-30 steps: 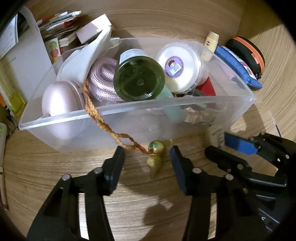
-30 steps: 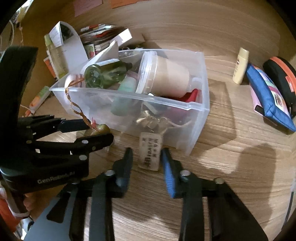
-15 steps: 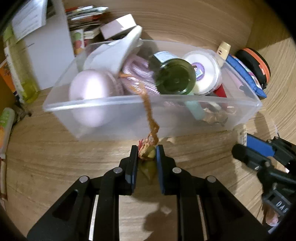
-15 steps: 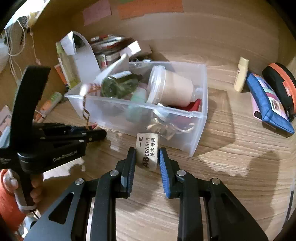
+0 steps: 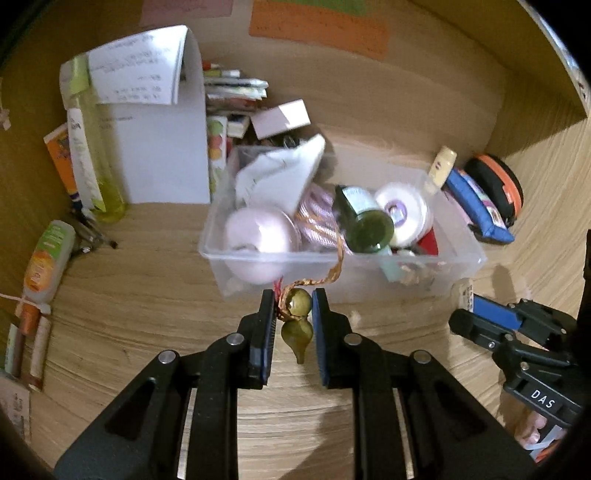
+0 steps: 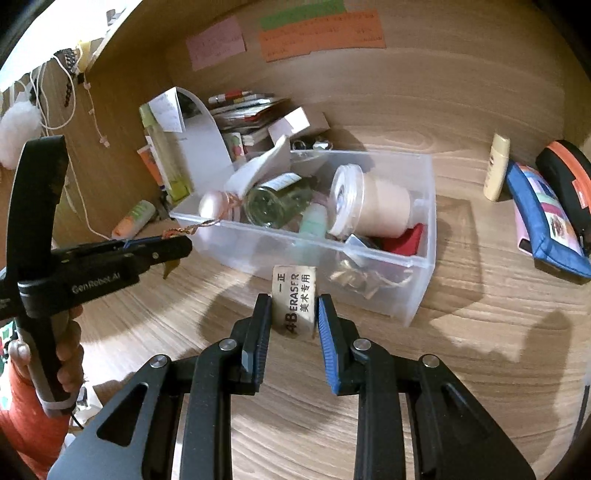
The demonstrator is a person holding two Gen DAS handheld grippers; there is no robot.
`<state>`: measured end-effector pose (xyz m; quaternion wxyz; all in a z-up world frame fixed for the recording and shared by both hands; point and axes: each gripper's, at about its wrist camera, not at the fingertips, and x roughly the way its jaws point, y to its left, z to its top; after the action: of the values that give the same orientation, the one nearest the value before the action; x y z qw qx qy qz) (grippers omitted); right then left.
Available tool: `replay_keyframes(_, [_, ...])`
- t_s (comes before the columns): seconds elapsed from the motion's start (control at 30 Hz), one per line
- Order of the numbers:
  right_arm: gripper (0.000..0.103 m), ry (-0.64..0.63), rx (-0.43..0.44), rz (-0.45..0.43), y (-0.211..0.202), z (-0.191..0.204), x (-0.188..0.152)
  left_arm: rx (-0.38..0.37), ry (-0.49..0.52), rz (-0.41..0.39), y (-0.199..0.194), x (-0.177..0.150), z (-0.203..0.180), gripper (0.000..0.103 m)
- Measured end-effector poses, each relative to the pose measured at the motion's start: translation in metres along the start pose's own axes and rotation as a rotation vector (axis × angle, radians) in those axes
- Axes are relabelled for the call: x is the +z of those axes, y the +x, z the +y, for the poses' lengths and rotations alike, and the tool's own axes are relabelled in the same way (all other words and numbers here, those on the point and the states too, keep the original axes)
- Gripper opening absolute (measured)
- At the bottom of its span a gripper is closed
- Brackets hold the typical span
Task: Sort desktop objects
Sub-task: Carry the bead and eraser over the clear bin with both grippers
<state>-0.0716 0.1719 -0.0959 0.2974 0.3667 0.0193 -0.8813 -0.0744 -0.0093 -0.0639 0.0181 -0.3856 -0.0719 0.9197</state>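
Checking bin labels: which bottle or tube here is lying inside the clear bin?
The dark green glass bottle, on its side in the clear bin, base toward the left gripper. The cream tube and yellow-green bottle are outside it.

A light wood-grain desk (image 6: 461,362) meets a wooden back wall (image 6: 443,74) bearing coloured paper notes (image 6: 321,33).

Crammed bin (image 6: 417,295) ahead; bare desk (image 6: 461,350) rightward

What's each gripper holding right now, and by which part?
Left gripper pinches the gourd charm at its upper bulb; its cord trails into the bin. Right gripper clamps the eraser by its long sides.
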Motion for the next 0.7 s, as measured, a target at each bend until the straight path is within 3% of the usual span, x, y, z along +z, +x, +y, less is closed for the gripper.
replay_keyframes(0.3, [0.023,0.021,-0.001,-0.039,-0.008,-0.004,0.017,-0.013,-0.005,-0.049,-0.014,0.023,0.006,0.018])
replay_keyframes(0.57, [0.023,0.053,-0.023,-0.072,-0.009,-0.017,0.03,-0.024,0.051,-0.091,-0.018,0.045,-0.01,0.018])
replay_keyframes(0.7, [0.023,0.091,0.006,-0.063,-0.002,-0.026,0.035,-0.048,0.054,-0.085,-0.01,0.051,-0.014,0.018])
